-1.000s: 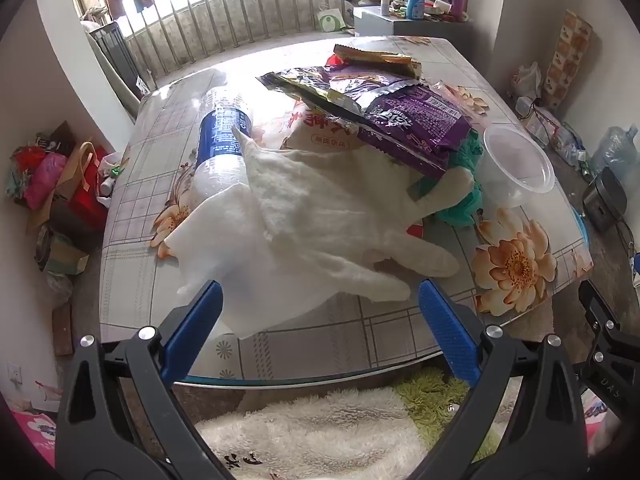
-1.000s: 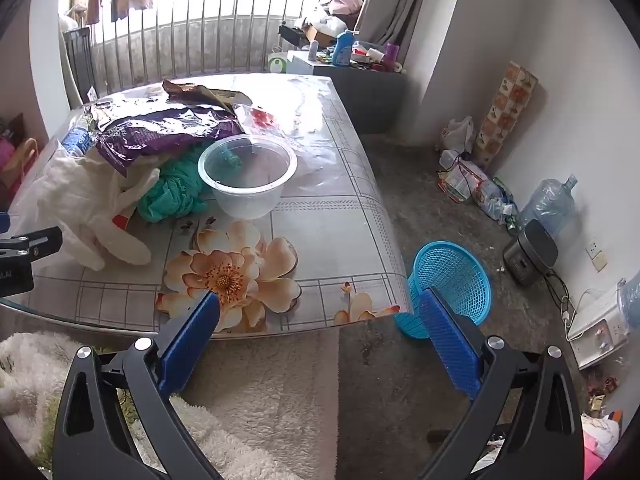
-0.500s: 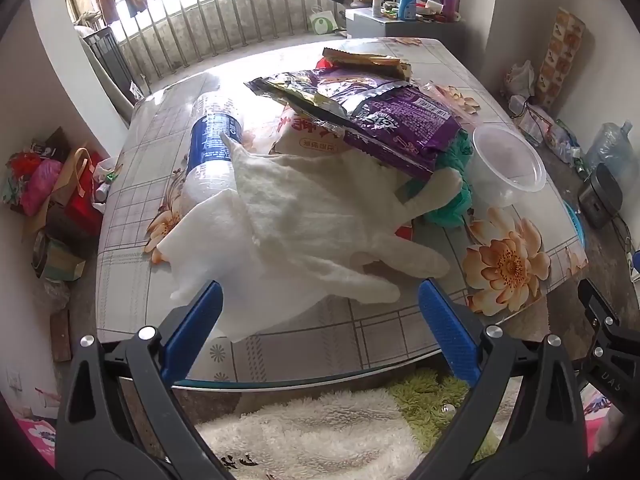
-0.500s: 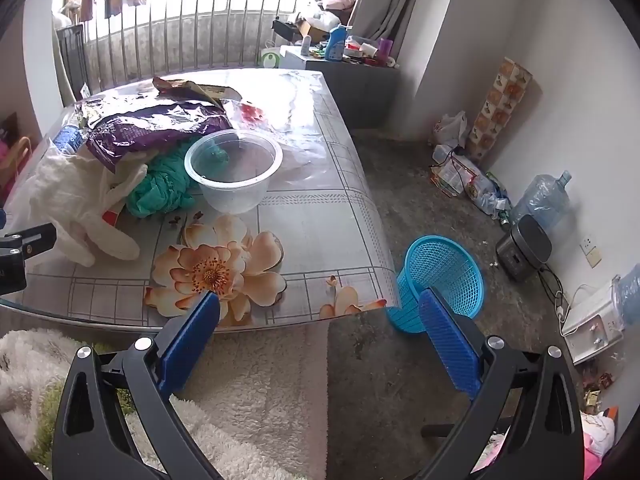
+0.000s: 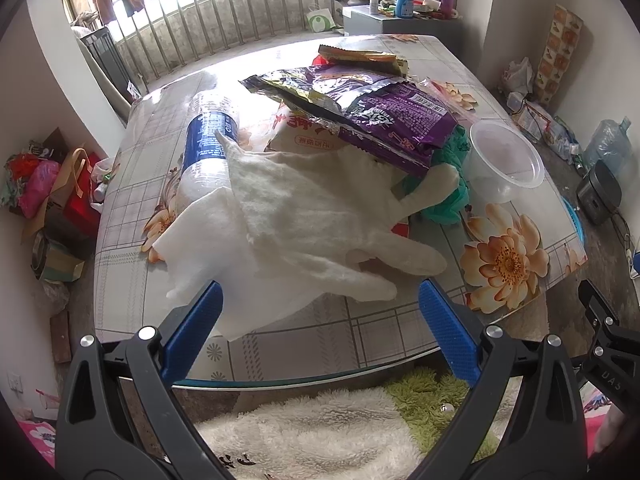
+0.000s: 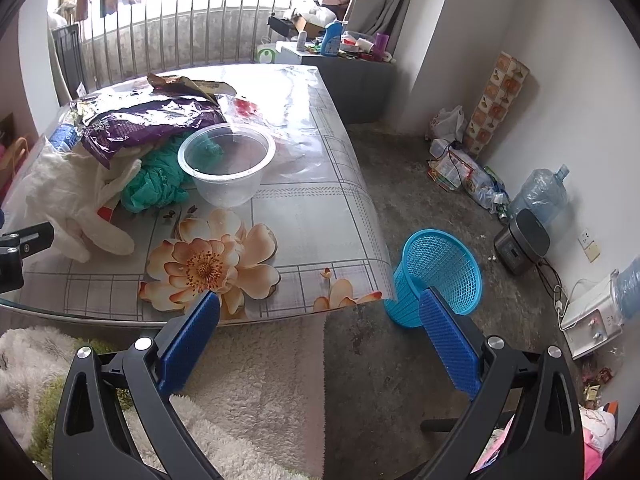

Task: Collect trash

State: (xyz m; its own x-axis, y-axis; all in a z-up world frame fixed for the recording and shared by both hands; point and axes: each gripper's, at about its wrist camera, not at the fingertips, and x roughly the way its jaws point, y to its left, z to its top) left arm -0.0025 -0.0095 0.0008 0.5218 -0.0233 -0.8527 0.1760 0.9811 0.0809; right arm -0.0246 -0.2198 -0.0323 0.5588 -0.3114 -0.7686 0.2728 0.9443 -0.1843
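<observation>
Trash is heaped on the flowered table (image 5: 304,344): a white glove (image 5: 320,216) over white paper, a plastic bottle (image 5: 208,140) with a blue label, a purple snack bag (image 5: 392,120), a green bag (image 5: 448,196) and a clear plastic bowl (image 5: 506,160). My left gripper (image 5: 320,320) hangs open at the table's near edge, just short of the glove. My right gripper (image 6: 320,336) is open and empty, off the table's near right corner. The bowl (image 6: 226,164), the glove (image 6: 76,200) and the green bag (image 6: 156,184) show there too. A blue mesh basket (image 6: 436,276) stands on the floor beside that corner.
A fluffy white and green cloth (image 5: 304,432) lies below the table edge. Bags and boxes (image 5: 52,184) crowd the floor at the left. On the right floor are a dark appliance (image 6: 520,244), water jugs (image 6: 540,192) and litter along the wall. A cluttered cabinet (image 6: 332,52) stands beyond the table.
Both grippers have drawn back and up slightly, so the table and basket sit a little farther off. Nothing on the table has moved. Both stay open.
</observation>
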